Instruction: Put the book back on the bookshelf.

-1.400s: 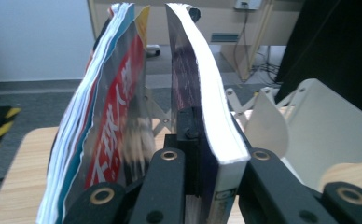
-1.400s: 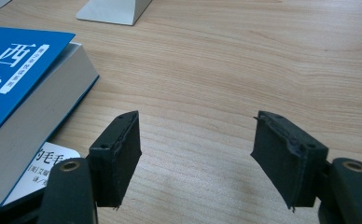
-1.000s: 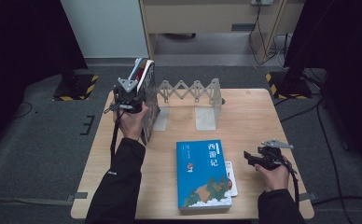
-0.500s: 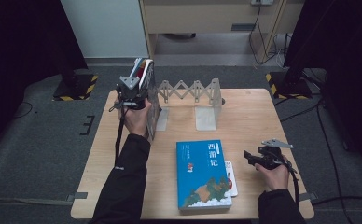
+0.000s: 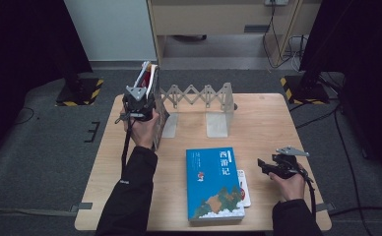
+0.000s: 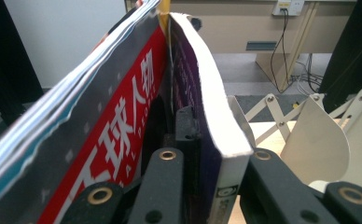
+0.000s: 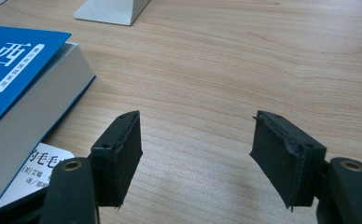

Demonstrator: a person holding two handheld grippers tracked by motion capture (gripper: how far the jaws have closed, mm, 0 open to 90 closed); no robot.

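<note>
Books: two in left gripper (image 5: 139, 101), one blue book (image 5: 214, 183) flat.

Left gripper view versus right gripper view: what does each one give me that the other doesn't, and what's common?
Left gripper view: the left gripper shut on an upright purple book, a red-covered magazine beside it, the folding bookend rack.

Right gripper view: open right gripper, empty, beside the flat blue book.

Shared: the wooden table.

Blue book (image 5: 215, 183), cover: white characters "西游记". Red magazine (image 6: 118, 140), cover: large white characters "球人物". White booklet (image 7: 39, 175) under the book: small print, unreadable.
</note>
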